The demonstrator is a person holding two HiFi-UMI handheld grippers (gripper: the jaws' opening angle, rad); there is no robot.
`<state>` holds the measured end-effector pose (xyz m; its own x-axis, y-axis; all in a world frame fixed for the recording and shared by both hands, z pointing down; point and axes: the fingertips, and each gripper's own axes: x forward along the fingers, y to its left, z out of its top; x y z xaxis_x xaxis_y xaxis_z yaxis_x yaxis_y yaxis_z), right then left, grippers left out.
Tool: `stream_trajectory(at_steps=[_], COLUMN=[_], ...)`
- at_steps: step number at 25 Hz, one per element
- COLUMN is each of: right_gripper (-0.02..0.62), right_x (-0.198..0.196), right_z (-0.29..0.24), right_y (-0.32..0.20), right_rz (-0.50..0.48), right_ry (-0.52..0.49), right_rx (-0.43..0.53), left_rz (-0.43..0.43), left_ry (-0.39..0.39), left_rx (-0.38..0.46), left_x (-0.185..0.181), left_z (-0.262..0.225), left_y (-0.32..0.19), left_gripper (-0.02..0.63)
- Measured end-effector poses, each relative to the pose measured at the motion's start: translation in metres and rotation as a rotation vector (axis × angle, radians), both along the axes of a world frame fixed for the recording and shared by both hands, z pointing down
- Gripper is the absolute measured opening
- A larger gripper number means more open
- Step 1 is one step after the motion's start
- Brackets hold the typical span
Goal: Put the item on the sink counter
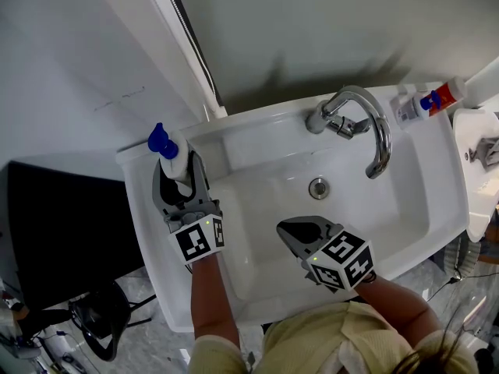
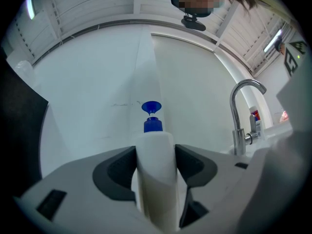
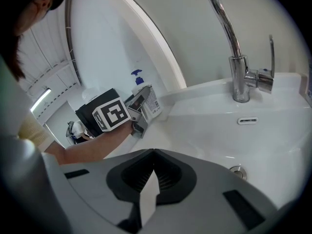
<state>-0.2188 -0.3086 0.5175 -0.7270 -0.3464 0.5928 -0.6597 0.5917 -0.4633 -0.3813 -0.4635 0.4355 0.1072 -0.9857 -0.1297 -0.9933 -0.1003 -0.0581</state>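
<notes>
**Bottle at the back-left corner, left jaws clamped on it**

Start with the sink (image 1: 257, 127): its flat rim is your counter, and the basin takes up the middle. The faucet (image 1: 366, 123) arches over the drain from the back ledge, so the left rear corner is probably the freest spot to use.

Your left gripper (image 1: 181, 179) is over that corner, and its jaws are closed on the sides of the pump bottle (image 1: 176, 158). The grip sits low on the body, which keeps the bottle upright with the blue pump on top. You cannot tell whether its base touches the rim yet.

Your right gripper (image 1: 296, 231) hangs over the basin with its jaws together and nothing in them, well clear of the bottle.

Two small bottles (image 1: 425, 104) occupy the far right corner.
</notes>
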Motion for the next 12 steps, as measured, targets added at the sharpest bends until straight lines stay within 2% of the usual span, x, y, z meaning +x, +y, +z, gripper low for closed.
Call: stream_trajectory(at_steps=[12], right_gripper=[0.023], right_x=[-0.0073], right_z=[0.0], right_y=[0.0049], right_rz=[-0.032], right_ry=[0.0], right_rx=[0.001], left_rz=[0.016], left_ry=[-0.017], left_rx=[-0.075], left_x=[-0.0019], left_z=[0.0097], left_y=[0.0033], left_gripper=[0.281])
